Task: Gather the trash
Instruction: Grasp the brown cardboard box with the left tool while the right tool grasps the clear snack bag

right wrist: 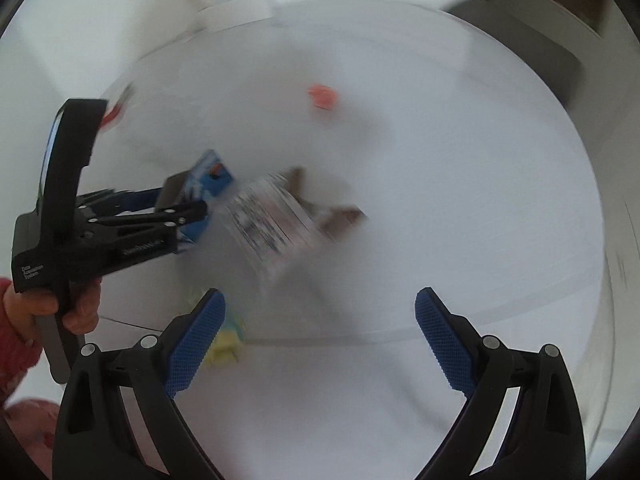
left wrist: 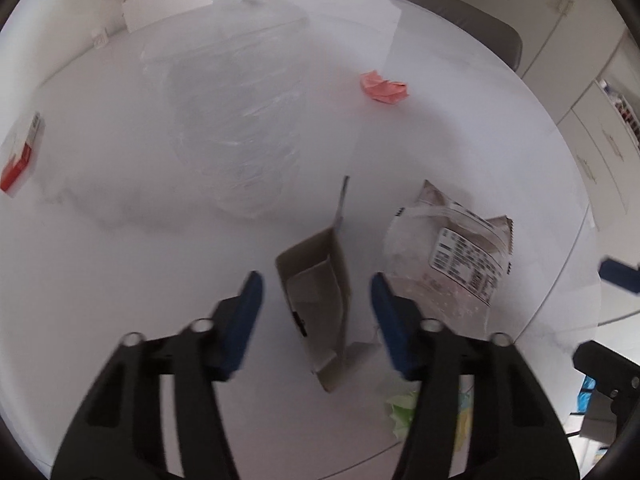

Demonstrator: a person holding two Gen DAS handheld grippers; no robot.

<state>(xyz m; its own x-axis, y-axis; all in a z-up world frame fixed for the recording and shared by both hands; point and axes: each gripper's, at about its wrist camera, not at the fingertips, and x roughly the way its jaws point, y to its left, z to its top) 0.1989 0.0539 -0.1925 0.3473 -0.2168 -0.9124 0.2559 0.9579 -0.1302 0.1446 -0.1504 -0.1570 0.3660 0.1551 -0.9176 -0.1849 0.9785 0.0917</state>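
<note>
Two claws hang over your white table (left wrist: 120, 260). Your left claw (left wrist: 316, 278) stands released, its pads clear on both sides of an opened brown carton (left wrist: 320, 320) between them. A printed plastic wrapper (left wrist: 448, 248) lies just right of that claw, with the table's edge beyond it. Bare tabletop opens to its left, and pink crumpled paper (left wrist: 384, 86) sits well ahead. Your right claw (right wrist: 320, 292) gapes wide, empty.
</note>
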